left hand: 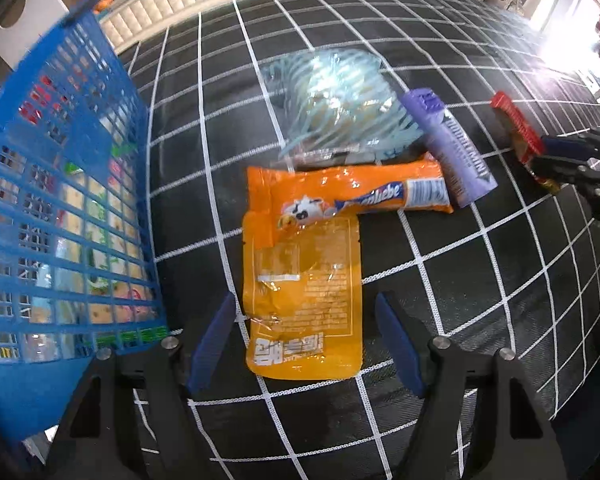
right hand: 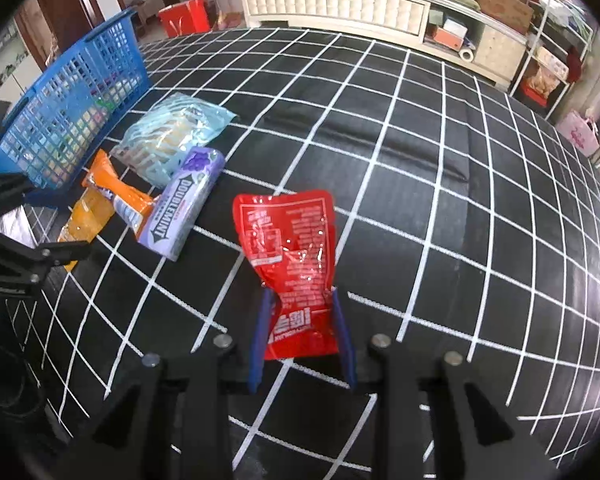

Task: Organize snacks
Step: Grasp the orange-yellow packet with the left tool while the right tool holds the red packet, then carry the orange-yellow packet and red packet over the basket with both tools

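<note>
The right gripper [right hand: 303, 334] is clamped on a red pouch [right hand: 290, 256], presumably to carry it to the blue basket [right hand: 66, 120] at the table's edge, while the left gripper [left hand: 306, 344] hovers spread over an orange pouch [left hand: 306, 292].

My right gripper [right hand: 303, 334] pinches the red pouch [right hand: 290, 256] at its lower end, the pouch crumpled between my blue fingers [right hand: 260, 344]. To the left on the checked cloth [right hand: 440, 200] lie a purple gum pack [right hand: 184, 212], orange packets [right hand: 116, 196], a pale blue bag [right hand: 172, 136] and the blue basket [right hand: 72, 108].
</note>
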The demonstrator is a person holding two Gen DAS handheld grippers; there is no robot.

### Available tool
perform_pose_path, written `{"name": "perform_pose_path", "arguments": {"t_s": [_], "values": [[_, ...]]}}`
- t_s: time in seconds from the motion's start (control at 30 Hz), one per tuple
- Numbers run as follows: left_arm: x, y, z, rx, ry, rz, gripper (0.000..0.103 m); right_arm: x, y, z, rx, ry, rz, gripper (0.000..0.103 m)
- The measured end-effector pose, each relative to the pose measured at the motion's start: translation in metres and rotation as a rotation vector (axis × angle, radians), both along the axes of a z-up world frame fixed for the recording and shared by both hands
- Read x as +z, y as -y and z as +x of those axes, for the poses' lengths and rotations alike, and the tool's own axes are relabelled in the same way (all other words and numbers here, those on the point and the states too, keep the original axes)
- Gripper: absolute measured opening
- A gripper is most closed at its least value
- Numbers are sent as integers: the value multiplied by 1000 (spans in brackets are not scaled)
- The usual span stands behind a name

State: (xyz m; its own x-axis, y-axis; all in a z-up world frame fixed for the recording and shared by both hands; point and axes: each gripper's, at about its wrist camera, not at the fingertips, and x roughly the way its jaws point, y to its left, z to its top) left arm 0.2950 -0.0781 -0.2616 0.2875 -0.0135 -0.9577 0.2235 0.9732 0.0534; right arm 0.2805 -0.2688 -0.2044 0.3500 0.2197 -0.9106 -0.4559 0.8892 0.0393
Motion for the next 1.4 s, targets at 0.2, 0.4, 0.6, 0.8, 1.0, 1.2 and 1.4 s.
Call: {"name": "perform_pose_path", "arguments": {"t_s": [0.2, 0.4, 0.6, 0.8, 1.0, 1.2, 1.4], "values": [[-3, -4, 15, 22, -32, -76, 73, 0, 3, -2, -24, -10, 34, 35], [-4, -2, 6, 3, -19, -81, 60, 0, -3, -17, -21, -32, 52, 35], [0, 6, -26, -58, 11, -105, 40, -1, -18, -35, -26, -54, 56, 35], [2, 10, -44, -75, 20, -131, 19, 2, -26, -47, -61, -95, 78, 35], [7, 20, -76, -85, 32, -216, 14, 14, -38, -62, -89, -92, 92, 34], [39, 21, -101, -92, 73, -253, 12, 40, -43, -76, -108, -59, 89, 33], [82, 2, -101, -88, 149, -280, 12, 69, -56, -87, -89, -9, 94, 33]]}}
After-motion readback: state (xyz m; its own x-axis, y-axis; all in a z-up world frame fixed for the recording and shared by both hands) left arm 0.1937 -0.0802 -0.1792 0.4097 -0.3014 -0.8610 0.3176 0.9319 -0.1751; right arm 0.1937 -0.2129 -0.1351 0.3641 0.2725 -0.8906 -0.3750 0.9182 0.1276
